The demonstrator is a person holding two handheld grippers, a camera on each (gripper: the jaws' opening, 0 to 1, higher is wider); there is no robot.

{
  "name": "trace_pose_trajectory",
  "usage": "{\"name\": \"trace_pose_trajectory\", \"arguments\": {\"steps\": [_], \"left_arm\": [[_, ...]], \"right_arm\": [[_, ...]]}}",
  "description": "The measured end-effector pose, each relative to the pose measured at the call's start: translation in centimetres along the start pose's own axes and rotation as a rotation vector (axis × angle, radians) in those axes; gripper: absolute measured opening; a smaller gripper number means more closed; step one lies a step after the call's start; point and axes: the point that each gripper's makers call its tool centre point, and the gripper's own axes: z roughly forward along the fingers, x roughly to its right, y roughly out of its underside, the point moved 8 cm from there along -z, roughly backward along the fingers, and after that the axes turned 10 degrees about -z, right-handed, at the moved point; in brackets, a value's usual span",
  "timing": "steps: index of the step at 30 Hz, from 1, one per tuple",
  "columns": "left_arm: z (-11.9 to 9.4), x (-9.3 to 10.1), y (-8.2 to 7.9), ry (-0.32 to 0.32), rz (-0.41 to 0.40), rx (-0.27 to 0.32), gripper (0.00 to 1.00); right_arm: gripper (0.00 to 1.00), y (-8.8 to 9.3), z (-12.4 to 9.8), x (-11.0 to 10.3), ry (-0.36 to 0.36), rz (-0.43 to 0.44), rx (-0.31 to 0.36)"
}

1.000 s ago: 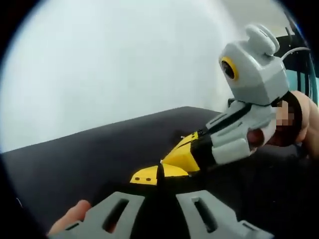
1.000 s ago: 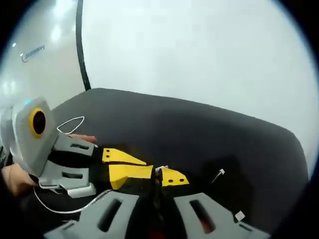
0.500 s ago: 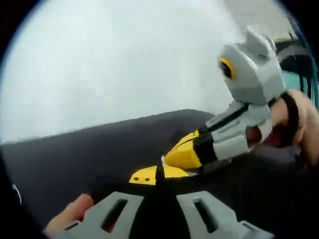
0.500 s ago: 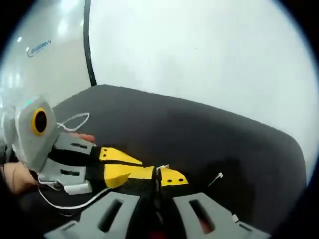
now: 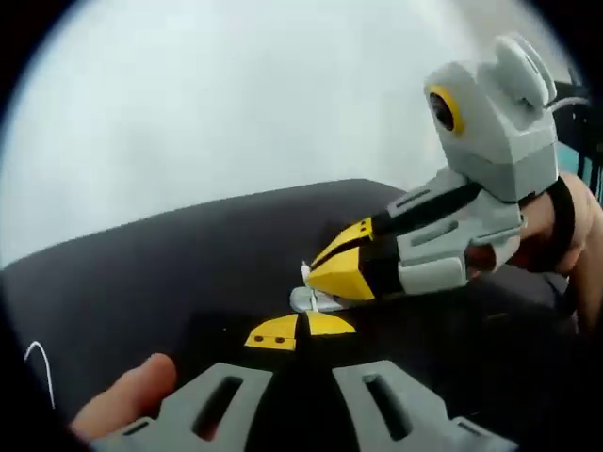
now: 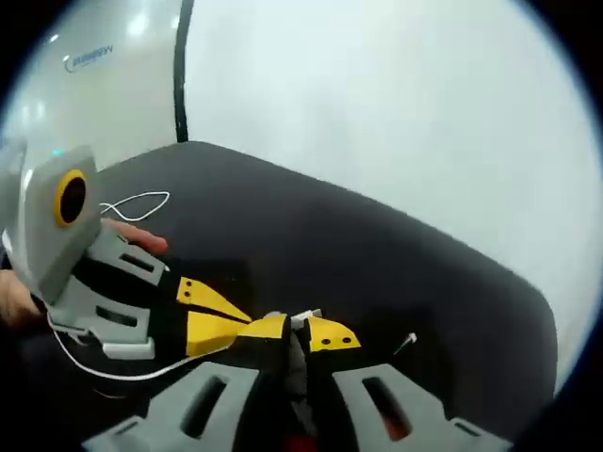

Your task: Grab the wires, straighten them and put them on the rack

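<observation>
On the dark tabletop [image 6: 396, 273], between your two grippers, a short piece of white wire [image 5: 311, 298] is now visible where the yellow tips nearly touched a second ago; the tips have drawn a little apart. I count one wire piece between the grippers, one white loop [image 6: 139, 203] farther back, and a thin white cable [image 6: 113, 369] trailing below your left gripper. The piece between the tips runs from one gripper to the other. Your left gripper [image 5: 300, 330] has its jaws narrow on the wire; your right gripper [image 6: 300, 331] is also closed on it. A small white connector [image 6: 409, 341] lies apart.
</observation>
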Motion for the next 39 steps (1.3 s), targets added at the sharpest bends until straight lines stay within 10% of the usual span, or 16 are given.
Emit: {"name": "trace_pose_trajectory", "arguments": {"steps": [8,16,22,25,28,31,39], "left_arm": [[-1.0,1.2,-0.7,0.102,-0.065,-0.019,0.14],[-0.8,0.9,0.1,0.059,-0.03,-0.069,0.09],[-1.9,0.7,-0.8,0.043,0.035,-0.039,0.14],[-2.7,1.2,-1.4,0.053,0.025,-0.027,0.14],[-2.6,3.0,-1.6,0.14,0.079,-0.003,0.12],[-1.7,3.8,-1.1,0.142,0.22,0.0,0.05],[0.7,4.5,0.6,0.157,0.276,-0.032,0.17]], "right_arm": [[0.09,-3.8,-4.5,2.1,0.124,-0.116,0.121],[0.13,-8.1,-11.1,2.2,0.325,-0.222,0.319],[0.16,-5.2,-7.1,3.8,0.202,-0.117,0.175],[0.15,-1.8,-4.4,5.4,0.181,0.178,0.081],[0.08,0.6,-3.1,4.8,0.094,0.218,0.009],[0.08,0.4,-3.6,4.7,0.144,0.128,0.034],[0.13,1.0,-6.0,0.5,-0.102,-0.354,-0.134]]}}
